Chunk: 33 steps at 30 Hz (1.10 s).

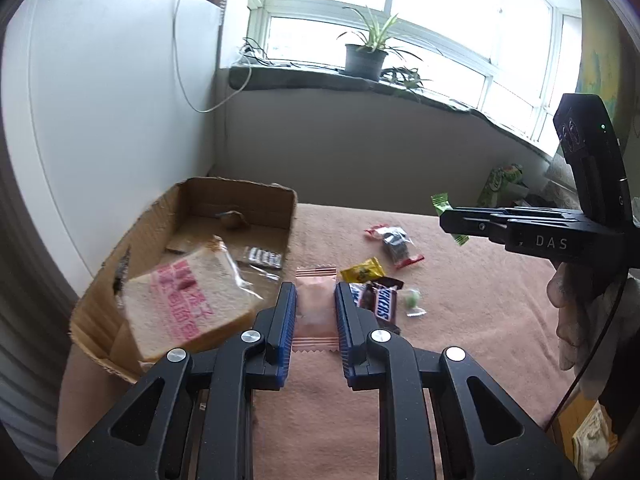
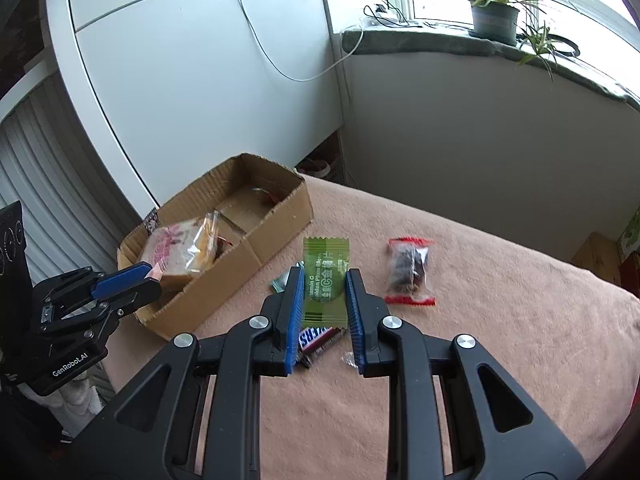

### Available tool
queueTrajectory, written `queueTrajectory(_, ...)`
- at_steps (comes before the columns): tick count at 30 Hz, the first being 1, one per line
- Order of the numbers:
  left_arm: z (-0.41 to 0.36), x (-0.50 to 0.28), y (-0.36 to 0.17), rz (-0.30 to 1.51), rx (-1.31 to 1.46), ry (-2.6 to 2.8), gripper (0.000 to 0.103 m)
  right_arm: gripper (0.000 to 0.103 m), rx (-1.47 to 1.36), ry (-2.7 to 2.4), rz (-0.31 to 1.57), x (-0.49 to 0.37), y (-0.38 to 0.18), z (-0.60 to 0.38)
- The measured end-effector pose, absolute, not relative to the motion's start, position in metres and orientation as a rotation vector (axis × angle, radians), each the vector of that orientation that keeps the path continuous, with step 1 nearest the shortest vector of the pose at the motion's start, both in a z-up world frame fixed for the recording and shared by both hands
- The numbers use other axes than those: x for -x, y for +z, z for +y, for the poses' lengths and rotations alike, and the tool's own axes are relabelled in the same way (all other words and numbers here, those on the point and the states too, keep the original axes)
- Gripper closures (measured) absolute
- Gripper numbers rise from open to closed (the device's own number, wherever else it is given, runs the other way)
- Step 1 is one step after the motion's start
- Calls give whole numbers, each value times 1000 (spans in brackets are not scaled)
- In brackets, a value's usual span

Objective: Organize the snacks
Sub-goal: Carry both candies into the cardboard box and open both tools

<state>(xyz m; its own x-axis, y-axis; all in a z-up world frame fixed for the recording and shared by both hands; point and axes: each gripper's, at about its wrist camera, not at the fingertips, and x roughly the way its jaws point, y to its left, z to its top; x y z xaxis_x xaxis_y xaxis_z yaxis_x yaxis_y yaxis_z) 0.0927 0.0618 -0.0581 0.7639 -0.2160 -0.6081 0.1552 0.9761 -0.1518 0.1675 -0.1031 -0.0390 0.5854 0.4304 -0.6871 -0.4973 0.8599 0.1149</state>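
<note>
My left gripper is shut on a pink snack packet, held above the pink cloth just right of the cardboard box. My right gripper is shut on a green plum-slice packet, lifted over the cloth. In the left wrist view the right gripper comes in from the right with the green packet. In the right wrist view the left gripper hangs at the box's near corner, a pink packet edge showing. The box holds bagged bread.
Loose on the cloth lie a Snickers bar, a yellow packet, a red-edged clear packet and a small green candy. A white cabinet stands behind the box. A potted plant sits on the windowsill.
</note>
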Motion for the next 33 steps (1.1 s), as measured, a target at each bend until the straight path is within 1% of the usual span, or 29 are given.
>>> queueTrajectory(7,110,-105,-48,637,135,-101,85,81,124,599,754,-190,-25,-61)
queueTrajectory(13,133,-121,-43,619,155,-58,85,81,131,646,771,-210,-27,-29)
queueTrajectory(31,153,-172,-55,660,191,-16,85,81,150,696,848,-261,-62,30)
queueTrajectory(33,153,-174,-56,663,194,-11,85,79,149,702,850,-263,-63,32)
